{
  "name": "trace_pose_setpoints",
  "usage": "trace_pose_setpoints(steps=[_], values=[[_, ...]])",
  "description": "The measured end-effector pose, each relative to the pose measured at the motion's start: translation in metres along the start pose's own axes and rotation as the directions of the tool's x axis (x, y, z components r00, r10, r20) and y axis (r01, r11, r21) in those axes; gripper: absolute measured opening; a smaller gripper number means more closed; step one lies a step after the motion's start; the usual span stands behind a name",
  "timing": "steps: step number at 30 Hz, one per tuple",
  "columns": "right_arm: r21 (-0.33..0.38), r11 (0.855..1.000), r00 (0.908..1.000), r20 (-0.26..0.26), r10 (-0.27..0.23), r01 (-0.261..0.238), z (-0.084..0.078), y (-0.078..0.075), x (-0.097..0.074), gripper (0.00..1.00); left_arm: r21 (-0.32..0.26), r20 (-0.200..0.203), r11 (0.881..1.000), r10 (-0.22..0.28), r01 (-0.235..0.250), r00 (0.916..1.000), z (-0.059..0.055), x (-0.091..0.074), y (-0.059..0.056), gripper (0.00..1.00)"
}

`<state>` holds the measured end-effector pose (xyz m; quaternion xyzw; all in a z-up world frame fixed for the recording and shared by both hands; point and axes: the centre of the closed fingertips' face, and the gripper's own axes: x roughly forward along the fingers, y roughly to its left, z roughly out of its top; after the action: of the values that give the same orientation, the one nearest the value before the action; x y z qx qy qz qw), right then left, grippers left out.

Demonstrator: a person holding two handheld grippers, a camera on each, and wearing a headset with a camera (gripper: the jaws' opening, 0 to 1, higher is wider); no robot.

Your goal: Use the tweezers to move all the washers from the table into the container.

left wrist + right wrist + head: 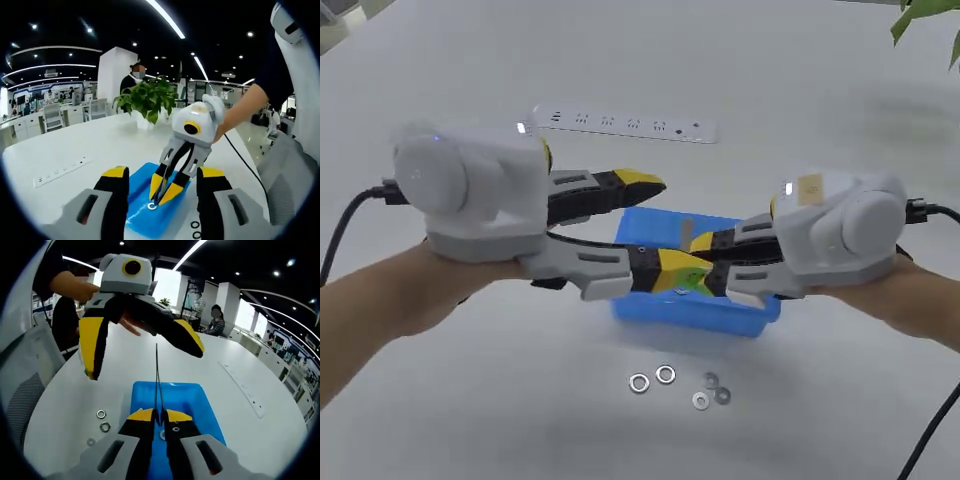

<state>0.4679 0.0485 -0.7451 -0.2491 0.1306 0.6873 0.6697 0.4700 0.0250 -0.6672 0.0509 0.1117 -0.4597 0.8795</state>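
Clamping the tweezers (156, 375) tight in the right gripper (159, 416), jaws together on the thin steel blades. Pointing them straight out along the jaws' own line, down into the blue container (136, 200). Pinching one flat, shiny washer (151, 206) at the tips, right over the smooth plastic floor; touching it or just above, can't tell. Looks like release time: no travel needed, just an easing of the pinch. Holding the left gripper (164, 175) opposite, across the container, jaws wide apart, gripping nothing. Left to fetch: a small cluster of ring-shaped metal washers (665, 375) lying flat on the matte white table (470, 410), just beside the container's near wall, on the person's side. Calls for swinging the tips back toward the body. Right gripper nearer, and already carrying the tool.
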Motion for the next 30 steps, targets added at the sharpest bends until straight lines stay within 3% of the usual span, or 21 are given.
trace_pose_setpoints(steps=[3, 8, 18, 21, 25, 26, 27, 30], values=[[0.000, 1.000, 1.0000, 0.001, 0.004, -0.004, 0.000, 0.000, 0.001, 0.08, -0.024, 0.003, 0.999, -0.032, 0.032, 0.9995, 0.001, 0.002, 0.000, 0.44], [0.005, 1.000, 1.0000, 0.002, 0.009, -0.009, 0.000, -0.001, 0.000, 0.08, -0.004, -0.019, 0.997, -0.081, 0.080, 0.9966, 0.002, 0.004, 0.001, 0.26], [0.009, 1.000, 0.9998, 0.001, 0.019, -0.019, -0.001, 0.001, -0.001, 0.09, 0.031, -0.078, 0.989, -0.140, 0.142, 0.9871, -0.006, 0.003, -0.003, 0.13], [0.016, 1.000, 0.9998, 0.000, 0.021, -0.021, -0.002, 0.001, -0.001, 0.09, 0.030, -0.069, 0.985, -0.170, 0.172, 0.9830, -0.003, 0.004, -0.009, 0.09], [0.013, 1.000, 0.9996, -0.001, 0.028, -0.027, -0.001, 0.003, -0.001, 0.09, 0.035, -0.074, 0.984, -0.170, 0.173, 0.9827, -0.003, 0.005, -0.008, 0.07], [0.013, 1.000, 0.9996, -0.003, 0.027, -0.027, -0.002, 0.003, -0.002, 0.09, 0.044, -0.078, 0.984, -0.171, 0.174, 0.9822, -0.003, 0.005, -0.008, 0.07], [0.014, 1.000, 0.9997, -0.003, 0.026, -0.026, -0.002, 0.003, -0.002, 0.09, 0.088, -0.090, 0.982, -0.160, 0.168, 0.9830, -0.003, 0.005, -0.007, 0.07], [0.007, 1.000, 0.9997, -0.001, 0.023, -0.023, -0.001, 0.003, -0.003, 0.09, 0.124, -0.105, 0.976, -0.167, 0.179, 0.9804, -0.002, 0.005, -0.010, 0.05]])
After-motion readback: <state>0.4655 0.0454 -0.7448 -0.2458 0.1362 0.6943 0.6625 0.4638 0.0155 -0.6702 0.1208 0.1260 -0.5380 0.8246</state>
